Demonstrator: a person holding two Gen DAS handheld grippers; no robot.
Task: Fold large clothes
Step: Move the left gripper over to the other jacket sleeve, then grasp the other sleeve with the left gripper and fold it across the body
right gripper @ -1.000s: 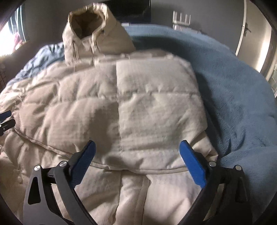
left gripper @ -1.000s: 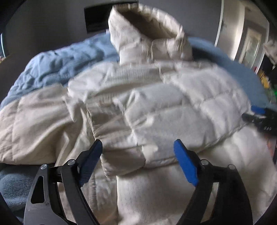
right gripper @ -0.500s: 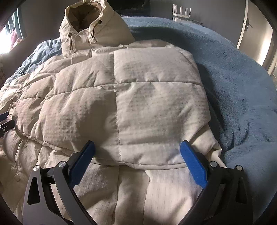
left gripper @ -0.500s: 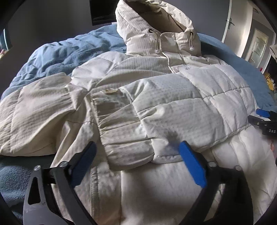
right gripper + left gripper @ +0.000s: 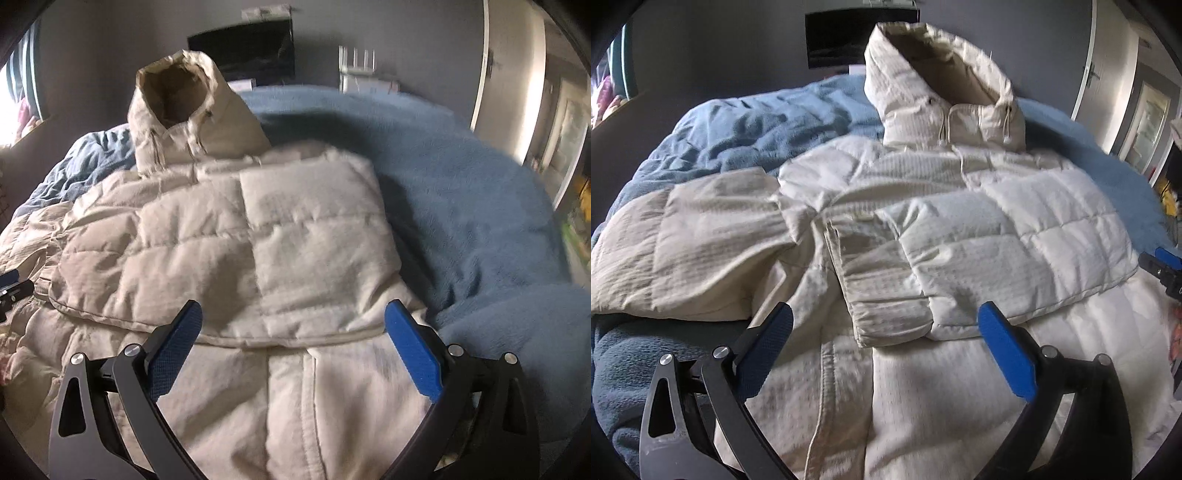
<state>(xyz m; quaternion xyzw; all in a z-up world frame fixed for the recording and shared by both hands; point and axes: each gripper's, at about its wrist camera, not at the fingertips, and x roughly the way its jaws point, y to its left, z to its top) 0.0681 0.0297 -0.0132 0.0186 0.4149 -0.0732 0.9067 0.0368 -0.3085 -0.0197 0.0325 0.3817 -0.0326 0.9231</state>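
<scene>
A cream quilted hooded jacket point(image 5: 960, 229) lies spread on a blue blanket point(image 5: 480, 221), its hood point(image 5: 934, 85) up at 12 o'clock and one sleeve point(image 5: 886, 295) folded across the chest. The left gripper point(image 5: 886, 332) hangs above the sleeve cuff, jaws wide apart after just opening, nothing between them. The right gripper point(image 5: 293, 328) hovers over the folded panel's hem, jaws likewise spread and empty.

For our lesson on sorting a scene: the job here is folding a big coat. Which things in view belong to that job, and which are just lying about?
Belongs to the job:
- coat
- left gripper, open
- right gripper, open

Just lying about:
- blue blanket under the coat
- dark screen on the wall
- door
</scene>
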